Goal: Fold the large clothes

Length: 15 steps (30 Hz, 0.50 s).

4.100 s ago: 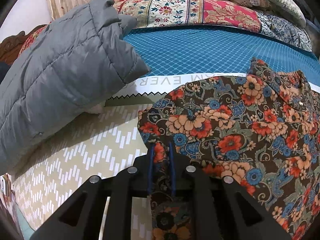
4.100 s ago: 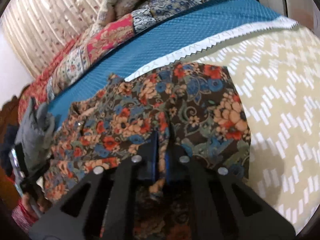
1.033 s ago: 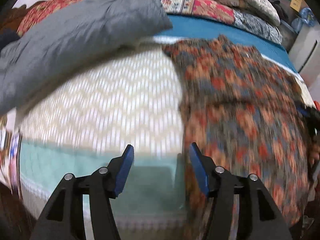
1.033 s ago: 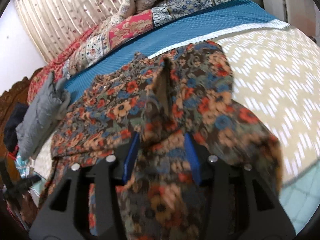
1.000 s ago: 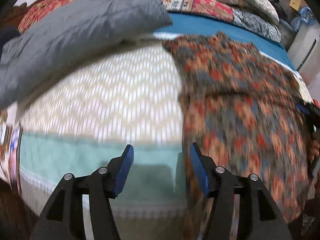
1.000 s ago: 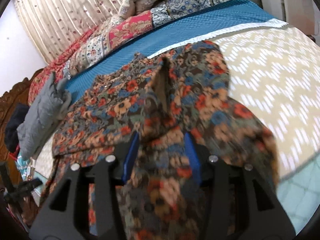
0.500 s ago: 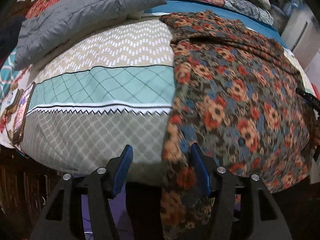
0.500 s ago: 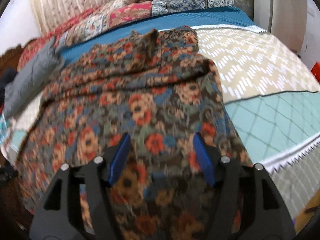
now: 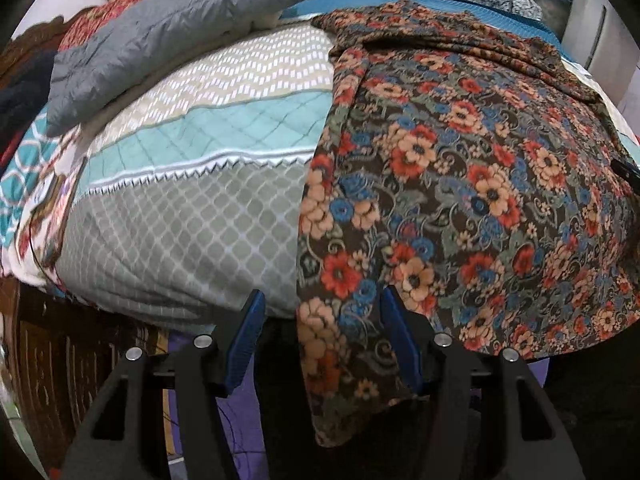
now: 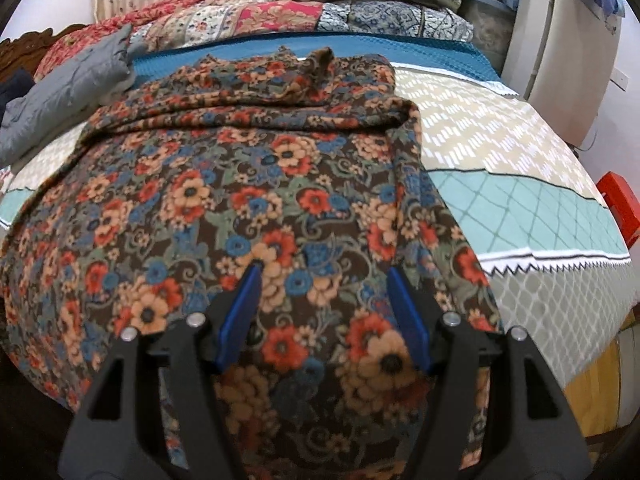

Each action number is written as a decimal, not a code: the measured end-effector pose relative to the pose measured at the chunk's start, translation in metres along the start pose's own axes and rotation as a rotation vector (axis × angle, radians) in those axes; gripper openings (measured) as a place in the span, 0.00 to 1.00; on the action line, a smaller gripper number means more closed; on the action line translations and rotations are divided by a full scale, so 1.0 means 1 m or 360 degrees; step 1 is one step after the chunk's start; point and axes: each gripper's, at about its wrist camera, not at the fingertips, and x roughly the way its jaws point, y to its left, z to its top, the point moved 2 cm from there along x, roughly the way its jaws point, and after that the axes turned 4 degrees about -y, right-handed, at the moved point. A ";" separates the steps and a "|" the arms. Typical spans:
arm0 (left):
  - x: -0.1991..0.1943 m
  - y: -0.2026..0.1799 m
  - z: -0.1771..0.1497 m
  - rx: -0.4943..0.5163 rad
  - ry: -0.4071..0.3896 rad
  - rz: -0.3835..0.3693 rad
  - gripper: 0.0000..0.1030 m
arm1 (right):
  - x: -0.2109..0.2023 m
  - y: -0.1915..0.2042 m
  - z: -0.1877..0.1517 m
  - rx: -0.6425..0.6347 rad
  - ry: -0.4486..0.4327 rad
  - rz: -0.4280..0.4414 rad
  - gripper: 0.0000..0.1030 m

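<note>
A large brown floral garment point(image 9: 460, 168) lies spread on the bed, its lower hem hanging over the near edge; the top part is folded down across it point(image 10: 256, 96). My left gripper point(image 9: 320, 304) is open at the bed's edge, its jaws either side of the garment's hanging left corner, not gripping it. My right gripper point(image 10: 322, 276) is open above the garment's lower right part point(image 10: 280, 208), holding nothing.
A grey puffer jacket point(image 9: 168, 28) lies at the far left of the bed point(image 9: 192, 208); it also shows in the right wrist view point(image 10: 68, 84). Folded quilts point(image 10: 320, 12) are stacked at the back. A white appliance point(image 10: 560, 40) stands right. A dark wooden bed frame point(image 9: 48, 352) is below.
Both grippers let go of the garment's top part, opened, and pulled back toward the near edge of the bed. The garment now lies with its top folded down.
</note>
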 end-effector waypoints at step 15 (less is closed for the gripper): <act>0.012 -0.004 -0.015 0.0036 0.0118 0.0031 0.00 | -0.013 0.003 -0.011 0.0041 0.0069 0.0008 0.61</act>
